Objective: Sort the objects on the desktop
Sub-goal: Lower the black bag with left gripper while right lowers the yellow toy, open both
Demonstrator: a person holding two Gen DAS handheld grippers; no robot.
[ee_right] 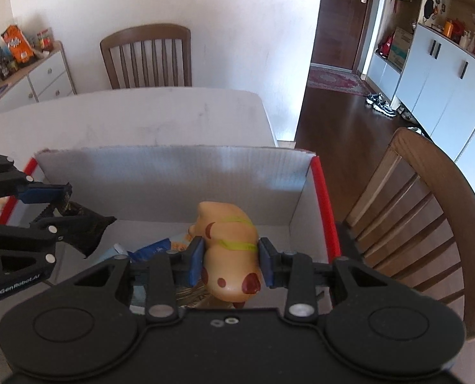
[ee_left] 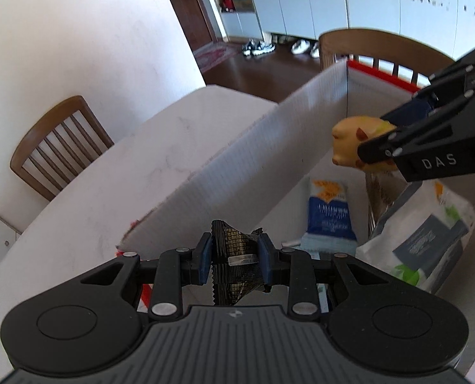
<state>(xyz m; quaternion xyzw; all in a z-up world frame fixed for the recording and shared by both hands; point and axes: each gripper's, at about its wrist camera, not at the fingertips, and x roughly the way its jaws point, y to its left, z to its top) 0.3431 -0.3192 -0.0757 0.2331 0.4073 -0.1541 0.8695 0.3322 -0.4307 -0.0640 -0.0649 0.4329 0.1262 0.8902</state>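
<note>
While both grippers hang over the open cardboard box point(ee_right: 173, 172), we read each load by its material. Our left gripper point(ee_left: 235, 257) is clamped narrowly on a black foil sachet point(ee_left: 234, 246): thin, light and crinkly, it probably slides easily, so we judge the grip across its flat middle, well in from the serrated edges, to be the sound one. The blue pads point(ee_left: 205, 252) press on both faces, and the sachet stands upright between them, its upper corner poking past the fingertips. Our right gripper point(ee_right: 231, 260) is closed on a yellow toy pig point(ee_right: 228, 249), a smooth, rounded figure with brown spots and a green harness; it looks like soft hollow vinyl, light but slick, and we hold it across the flanks, snout pointing away from the camera. Seen from the left wrist, the pig hangs above the box interior, over a blue-and-white packet point(ee_left: 328, 211) and a white pouch point(ee_left: 423, 233) already lying inside. Both loads sit within the box walls, clear of the white table point(ee_right: 141, 118).
</note>
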